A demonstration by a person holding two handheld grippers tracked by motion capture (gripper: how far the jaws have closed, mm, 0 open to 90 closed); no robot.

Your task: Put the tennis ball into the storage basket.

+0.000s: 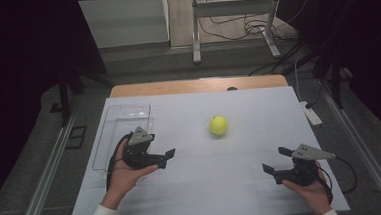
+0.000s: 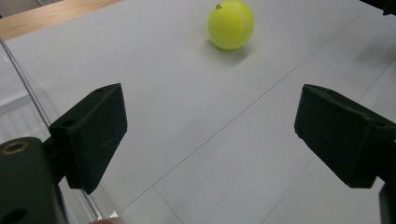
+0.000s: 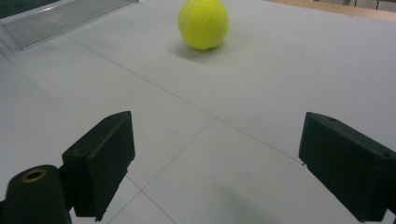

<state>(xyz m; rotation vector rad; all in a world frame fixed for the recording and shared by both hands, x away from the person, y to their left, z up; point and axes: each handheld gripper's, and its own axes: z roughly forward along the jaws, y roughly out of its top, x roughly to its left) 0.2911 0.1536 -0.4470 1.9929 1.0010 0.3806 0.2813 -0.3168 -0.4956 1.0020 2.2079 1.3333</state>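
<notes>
A yellow-green tennis ball (image 1: 218,125) rests on the white table top (image 1: 203,187), a little right of centre. My left gripper (image 1: 165,158) hovers low at the left, beside the clear tray, its jaws open and empty, pointing right toward the ball (image 2: 231,24). My right gripper (image 1: 277,159) is at the right near the front edge, jaws also open with nothing between them, facing the ball (image 3: 203,23) from farther off. Both are well apart from the ball.
A clear plastic tray (image 1: 111,137) lies along the table's left side, just behind my left hand; its rim (image 3: 65,16) also appears at top left of the right gripper view. A wooden edge (image 1: 197,85) borders the far side.
</notes>
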